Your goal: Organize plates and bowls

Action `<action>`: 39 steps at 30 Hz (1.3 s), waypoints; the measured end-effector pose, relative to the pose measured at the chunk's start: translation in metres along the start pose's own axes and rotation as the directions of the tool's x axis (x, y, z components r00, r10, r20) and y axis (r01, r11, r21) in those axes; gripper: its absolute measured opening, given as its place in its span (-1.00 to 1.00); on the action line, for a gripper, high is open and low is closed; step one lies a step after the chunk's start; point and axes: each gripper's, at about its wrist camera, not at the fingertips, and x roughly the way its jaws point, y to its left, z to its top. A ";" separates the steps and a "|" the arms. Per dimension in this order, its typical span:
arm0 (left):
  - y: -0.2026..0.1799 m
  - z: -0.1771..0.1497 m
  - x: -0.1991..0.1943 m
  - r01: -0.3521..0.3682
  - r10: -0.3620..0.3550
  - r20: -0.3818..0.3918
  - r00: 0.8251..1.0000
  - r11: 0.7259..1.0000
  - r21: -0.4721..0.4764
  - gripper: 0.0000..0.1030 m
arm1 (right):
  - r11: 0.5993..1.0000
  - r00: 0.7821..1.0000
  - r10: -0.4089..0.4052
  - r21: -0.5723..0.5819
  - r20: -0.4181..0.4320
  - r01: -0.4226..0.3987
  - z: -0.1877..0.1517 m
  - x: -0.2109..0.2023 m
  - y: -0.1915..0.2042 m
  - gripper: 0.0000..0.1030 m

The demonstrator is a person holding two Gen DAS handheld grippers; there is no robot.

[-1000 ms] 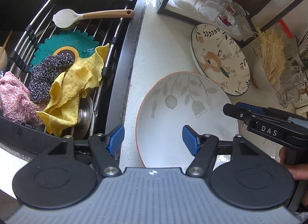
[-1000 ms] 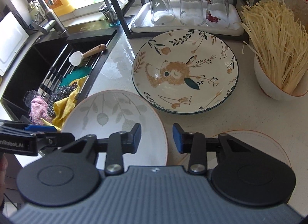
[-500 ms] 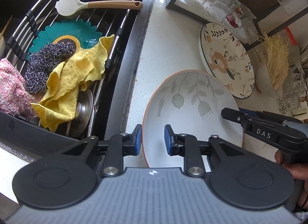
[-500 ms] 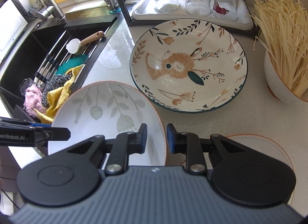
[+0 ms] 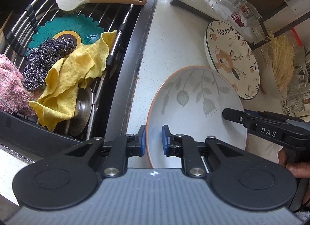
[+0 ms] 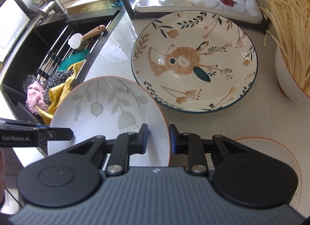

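Resting tilted over the counter (image 5: 170, 37), the pale leaf-patterned bowl (image 5: 195, 106) has its orange rim between both pairs of jaws. The left gripper (image 5: 153, 137) is closing on the rim's left edge; the right gripper (image 6: 158, 137) stands nearly closed, pinching its right edge. Beyond the right jaws sits the fox-painted bowl (image 6: 193, 60); left of the left jaws lies the sink (image 5: 124, 81).

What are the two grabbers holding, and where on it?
The left gripper, jaws closing, and the right gripper pinch opposite rim edges of the pale leaf-patterned, orange-rimmed bowl.
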 end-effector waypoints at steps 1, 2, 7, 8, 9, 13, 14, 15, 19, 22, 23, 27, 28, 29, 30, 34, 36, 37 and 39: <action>0.000 0.001 -0.002 0.001 -0.001 0.004 1.000 1.000 -0.002 -0.63 | 1.000 1.000 0.008 0.011 -0.003 -0.008 0.000 0.000 -0.001 -0.49; -0.001 0.003 -0.003 -0.001 0.001 0.008 1.000 1.000 -0.003 -0.63 | 1.000 1.000 0.012 0.014 -0.006 -0.012 0.000 -0.001 -0.002 -0.49; -0.006 0.010 -0.012 -0.006 0.006 0.025 1.000 1.000 0.024 -0.63 | 0.999 0.999 0.038 0.027 0.002 -0.038 -0.002 -0.007 -0.003 -0.48; -0.007 0.011 -0.014 -0.005 0.005 0.026 1.000 1.000 0.026 -0.63 | 0.999 0.999 0.044 0.032 0.007 -0.044 -0.003 -0.008 -0.004 -0.48; -0.009 0.013 -0.015 -0.006 0.005 0.027 1.000 1.000 0.030 -0.63 | 0.998 0.999 0.049 0.038 0.013 -0.049 -0.003 -0.009 -0.005 -0.48; -0.015 0.017 -0.020 -0.002 0.001 0.033 0.999 0.999 0.042 -0.63 | 0.997 0.998 0.054 0.051 0.031 -0.055 -0.001 -0.015 -0.007 -0.49; -0.018 0.017 -0.022 -0.001 0.000 0.032 0.999 0.999 0.047 -0.63 | 0.997 0.998 0.054 0.054 0.036 -0.056 -0.001 -0.017 -0.008 -0.49; -0.020 0.018 -0.023 -0.001 0.000 0.032 0.999 0.999 0.051 -0.63 | 0.997 0.998 0.054 0.057 0.042 -0.056 0.000 -0.019 -0.010 -0.49; -0.030 0.019 -0.030 0.004 -0.006 0.029 1.000 0.997 0.074 -0.63 | 0.996 0.996 0.055 0.071 0.066 -0.059 0.002 -0.032 -0.014 -0.49; -0.037 0.021 -0.035 0.011 -0.013 0.030 0.999 0.997 0.081 -0.63 | 0.996 0.995 0.055 0.062 0.080 -0.060 0.004 -0.041 -0.016 -0.49; -0.039 0.022 -0.037 0.013 -0.015 0.032 0.999 0.996 0.084 -0.63 | 0.996 0.995 0.056 0.062 0.085 -0.061 0.004 -0.044 -0.017 -0.49; -0.052 0.025 -0.047 0.018 -0.023 0.051 0.998 0.995 0.099 -0.63 | 0.995 0.993 0.056 0.075 0.100 -0.063 0.002 -0.055 -0.022 -0.49; -0.055 0.026 -0.049 0.019 -0.025 0.054 0.998 0.995 0.100 -0.63 | 0.995 0.993 0.055 0.075 0.103 -0.063 0.002 -0.057 -0.023 -0.49; -0.058 0.026 -0.052 0.022 -0.028 0.056 0.998 0.995 0.098 -0.63 | 0.995 0.993 0.054 0.076 0.107 -0.063 0.001 -0.060 -0.024 -0.49; -0.061 0.026 -0.055 0.026 -0.032 0.060 0.998 0.995 0.100 -0.63 | 0.995 0.992 0.055 0.080 0.110 -0.064 0.000 -0.063 -0.026 -0.49; -0.074 0.024 -0.065 0.033 -0.042 0.071 0.997 0.992 0.118 -0.63 | 0.993 0.990 0.061 0.097 0.126 -0.073 -0.005 -0.077 -0.032 -0.49; -0.081 0.022 -0.068 0.035 -0.045 0.074 0.996 0.991 0.132 -0.63 | 0.992 0.989 0.062 0.097 0.137 -0.075 -0.007 -0.085 -0.035 -0.49; -0.084 0.021 -0.069 0.037 -0.048 0.074 0.996 0.990 0.139 -0.63 | 0.993 0.988 0.059 0.095 0.143 -0.074 -0.007 -0.088 -0.036 -0.49; -0.090 0.018 -0.071 0.045 -0.057 0.078 0.995 0.988 0.146 -0.63 | 0.993 0.986 0.053 0.092 0.155 -0.068 -0.009 -0.094 -0.039 -0.49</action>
